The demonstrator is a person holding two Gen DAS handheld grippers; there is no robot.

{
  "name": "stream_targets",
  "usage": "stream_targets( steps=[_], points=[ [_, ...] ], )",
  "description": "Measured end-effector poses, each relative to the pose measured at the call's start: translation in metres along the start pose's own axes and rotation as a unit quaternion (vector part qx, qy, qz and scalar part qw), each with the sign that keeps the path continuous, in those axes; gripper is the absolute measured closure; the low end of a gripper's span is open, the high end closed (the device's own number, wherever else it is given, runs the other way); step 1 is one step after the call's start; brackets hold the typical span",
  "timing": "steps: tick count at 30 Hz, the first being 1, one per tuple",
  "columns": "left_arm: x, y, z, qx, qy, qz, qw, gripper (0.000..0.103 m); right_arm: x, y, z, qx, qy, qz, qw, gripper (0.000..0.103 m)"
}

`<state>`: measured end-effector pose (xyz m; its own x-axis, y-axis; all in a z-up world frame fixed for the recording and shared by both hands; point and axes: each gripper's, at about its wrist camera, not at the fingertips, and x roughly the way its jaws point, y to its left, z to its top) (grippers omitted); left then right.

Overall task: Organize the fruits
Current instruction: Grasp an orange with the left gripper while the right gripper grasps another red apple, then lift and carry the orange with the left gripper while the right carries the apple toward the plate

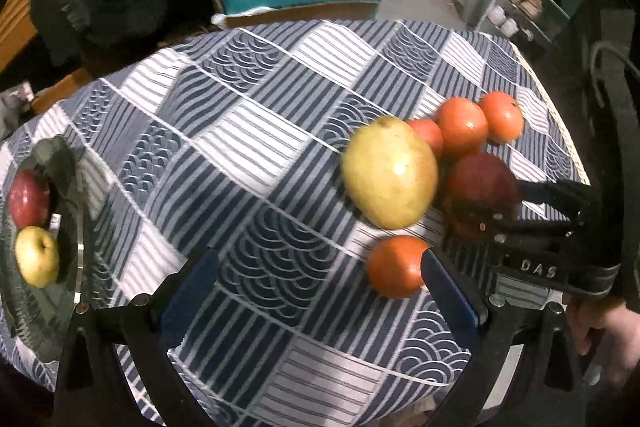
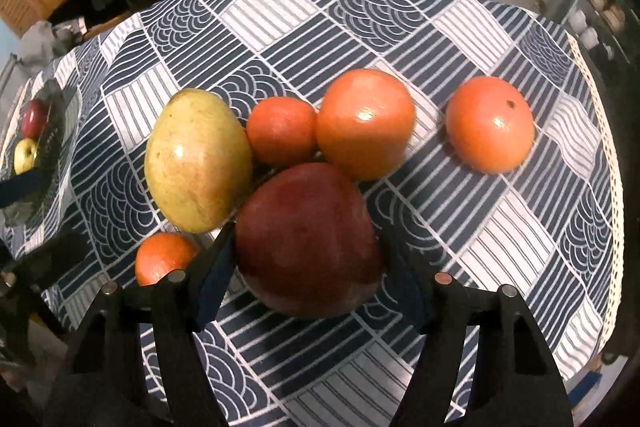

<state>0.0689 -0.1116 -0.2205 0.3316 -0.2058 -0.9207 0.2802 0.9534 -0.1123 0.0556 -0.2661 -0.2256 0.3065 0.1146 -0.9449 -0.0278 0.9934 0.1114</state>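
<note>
Right tongs (image 2: pixel 308 267) straddle the dark red mango (image 2: pixel 308 239), pads not visibly clamped; close centred before lifting (yellow mango (image 2: pixel 198 159) touches it). Left tongs (image 1: pixel 320 287) wide open, empty.

Glossy oranges (image 2: pixel 366 123) on woven tablecloth (image 2: pixel 500 239)

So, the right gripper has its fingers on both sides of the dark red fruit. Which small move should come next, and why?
Probably close the right gripper on the dark red fruit. Its fingers already flank the fruit, but the grip looks unfinished. The fruit lies on the tablecloth against the yellow-green fruit, so close gently. The dark plate already holds two apples.
</note>
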Motion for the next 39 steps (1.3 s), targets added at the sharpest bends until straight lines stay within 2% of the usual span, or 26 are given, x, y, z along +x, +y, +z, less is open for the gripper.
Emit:
stream_targets(
  steps=[9,19,24,25,28,29,33,39],
  points=[
    [0.019,-0.026,-0.006,0.029,0.024,-0.004,0.9993,0.001,-0.023,-0.028,-0.009,0.043,-0.029,-0.009,0.999,0.032],
    [0.043,-0.036,-0.009,0.026,0.047,-0.012,0.9985,0.003,-0.022,-0.043,-0.023,0.06,-0.02,-0.02,0.998,0.032],
    [0.056,-0.042,-0.013,0.037,0.064,-0.015,0.9971,0.033,-0.019,-0.042,-0.023,0.058,-0.019,-0.02,0.998,0.032],
    [0.058,-0.043,-0.014,0.038,0.067,-0.017,0.9969,0.034,-0.019,-0.042,-0.023,0.058,-0.018,-0.019,0.998,0.032],
    [0.058,-0.043,-0.016,0.034,0.058,-0.033,0.9972,0.047,-0.017,-0.041,-0.022,0.055,-0.018,-0.018,0.998,0.032],
    [0.057,-0.043,-0.016,0.032,0.057,-0.044,0.9969,0.056,-0.016,-0.04,-0.022,0.054,-0.018,-0.018,0.998,0.032],
    [0.053,-0.042,-0.015,0.037,0.047,-0.025,0.9979,0.056,-0.016,-0.037,-0.021,0.047,-0.02,-0.02,0.998,0.032],
    [0.041,-0.03,-0.011,0.016,0.039,-0.027,0.9988,0.057,-0.019,-0.034,-0.019,0.04,-0.029,-0.022,0.999,0.032]
  ],
)
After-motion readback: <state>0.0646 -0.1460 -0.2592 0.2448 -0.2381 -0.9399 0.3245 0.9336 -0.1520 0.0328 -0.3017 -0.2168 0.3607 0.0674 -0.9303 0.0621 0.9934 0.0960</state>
